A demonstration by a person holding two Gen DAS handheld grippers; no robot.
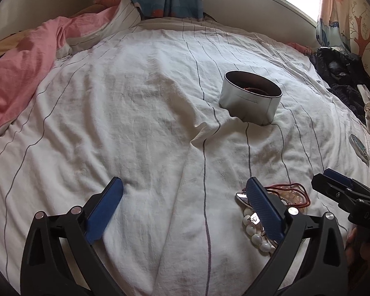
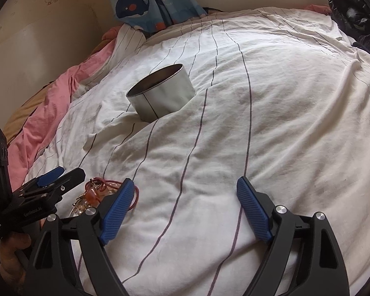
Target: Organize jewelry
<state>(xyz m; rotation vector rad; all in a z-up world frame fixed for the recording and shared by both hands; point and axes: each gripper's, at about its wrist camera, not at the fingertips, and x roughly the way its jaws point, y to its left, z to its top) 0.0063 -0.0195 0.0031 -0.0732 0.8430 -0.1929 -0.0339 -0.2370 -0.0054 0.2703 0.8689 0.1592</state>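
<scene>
A round silver tin stands open on the white striped bedsheet, with something reddish inside; it also shows in the right wrist view. A pile of jewelry, with a red cord, white beads and pale stones, lies on the sheet just right of my left gripper's right finger. In the right wrist view the pile lies left of my right gripper's left finger. My left gripper is open and empty. My right gripper is open and empty; it also shows at the right edge of the left wrist view.
A pink blanket is bunched at the left. Whale-print curtains hang at the back. Dark clothes lie at the right, with a round tin lid near the bed's right edge.
</scene>
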